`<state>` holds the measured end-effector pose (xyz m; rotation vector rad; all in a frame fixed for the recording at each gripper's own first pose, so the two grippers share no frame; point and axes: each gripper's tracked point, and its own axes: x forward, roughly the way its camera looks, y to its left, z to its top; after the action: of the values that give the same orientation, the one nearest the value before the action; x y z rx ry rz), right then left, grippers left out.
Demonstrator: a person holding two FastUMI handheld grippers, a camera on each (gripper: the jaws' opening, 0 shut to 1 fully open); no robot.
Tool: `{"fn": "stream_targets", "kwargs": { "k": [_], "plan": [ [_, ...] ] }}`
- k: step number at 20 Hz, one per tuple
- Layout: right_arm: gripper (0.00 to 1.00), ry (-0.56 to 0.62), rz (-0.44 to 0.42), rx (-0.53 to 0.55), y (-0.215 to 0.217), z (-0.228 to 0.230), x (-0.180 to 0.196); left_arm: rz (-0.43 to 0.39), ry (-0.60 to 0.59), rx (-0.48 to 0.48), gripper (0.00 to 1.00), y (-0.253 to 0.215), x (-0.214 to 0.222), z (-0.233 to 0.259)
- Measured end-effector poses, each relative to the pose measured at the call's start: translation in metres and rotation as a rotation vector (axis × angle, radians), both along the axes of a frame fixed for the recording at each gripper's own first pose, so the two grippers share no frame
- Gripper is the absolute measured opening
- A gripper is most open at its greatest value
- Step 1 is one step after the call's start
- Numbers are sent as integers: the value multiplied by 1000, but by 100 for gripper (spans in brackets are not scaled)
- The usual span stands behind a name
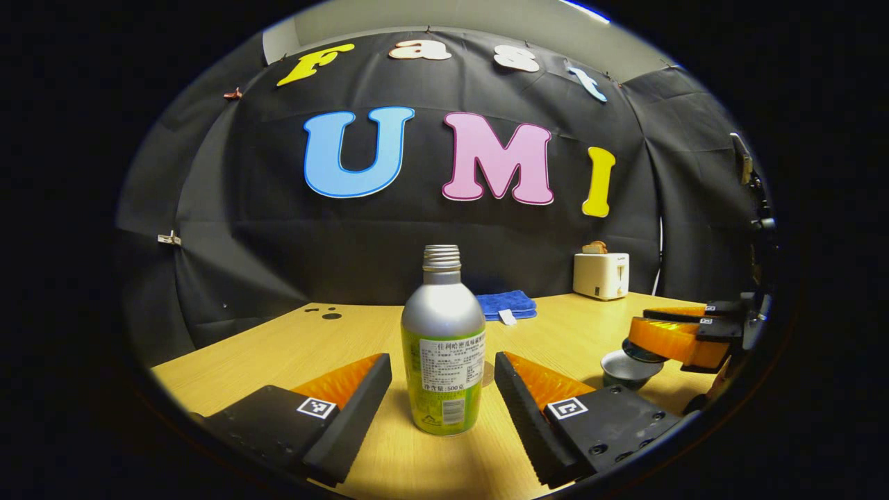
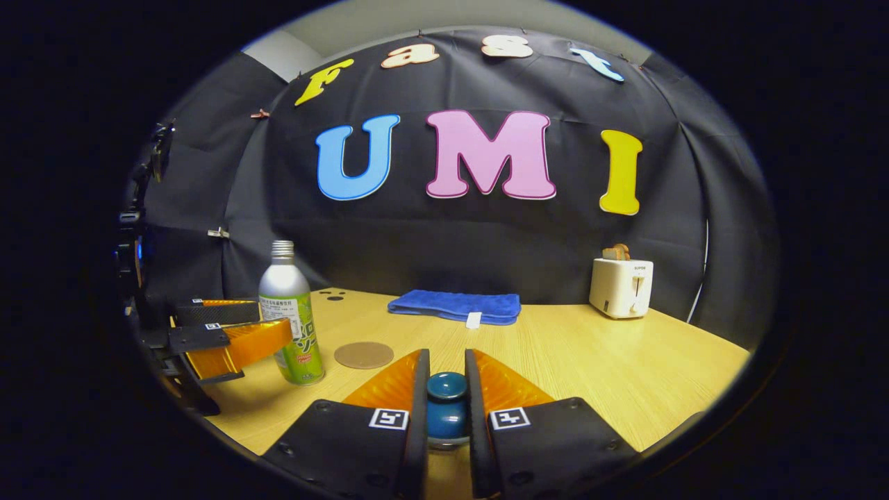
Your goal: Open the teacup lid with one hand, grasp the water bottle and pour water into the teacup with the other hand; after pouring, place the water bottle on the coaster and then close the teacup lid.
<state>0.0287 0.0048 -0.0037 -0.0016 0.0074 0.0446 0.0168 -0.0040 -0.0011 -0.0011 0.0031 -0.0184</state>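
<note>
Left gripper view gives us the left gripper [image 1: 442, 389] spread wide on either side of the water bottle [image 1: 443, 347], which stands upright and uncapped on the desk [image 1: 278, 347], neither finger touching it. We see the right gripper [image 2: 445, 406] clamped on the blue knob of the teacup lid [image 2: 446, 406]. Off to the side, the open teacup [image 1: 628, 368] sits under that gripper. A round coaster [image 2: 364, 355] lies near the bottle.

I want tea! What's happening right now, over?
Left gripper open, straddling water bottle. Right gripper shut on teacup lid. Coaster bare.
</note>
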Motion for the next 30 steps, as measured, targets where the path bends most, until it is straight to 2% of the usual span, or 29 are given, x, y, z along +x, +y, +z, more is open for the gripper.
{"fn": "stream_targets", "kwargs": {
  "k": [6, 12, 17, 19, 20, 25, 28, 30],
  "plan": [
    [28, -4, -70, 0, -35, 3, 0, -12, -2, 1, 95, -3, 18, 0],
    [28, -7, -153, -2, -89, 5, -4, -29, -1, 0, 94, -7, 40, 1],
    [28, -8, -223, 0, -132, 7, -9, 4, 0, -1, 94, 1, 54, 0],
    [28, -10, -244, -5, -138, 7, -10, 17, 0, 0, 90, 3, 56, 0],
    [28, -10, -244, -4, -138, 6, -11, 21, 2, -1, 84, 3, 56, 0],
    [28, -8, -224, -2, -133, 7, -10, -13, 2, 0, 82, -3, 55, 0],
    [28, -5, -198, -2, -129, 7, -10, -42, -4, 81, 80, -11, 52, 3],
    [28, -4, -186, 0, -127, 8, -9, -38, -14, 235, 80, -14, 50, 2]
  ]
}}
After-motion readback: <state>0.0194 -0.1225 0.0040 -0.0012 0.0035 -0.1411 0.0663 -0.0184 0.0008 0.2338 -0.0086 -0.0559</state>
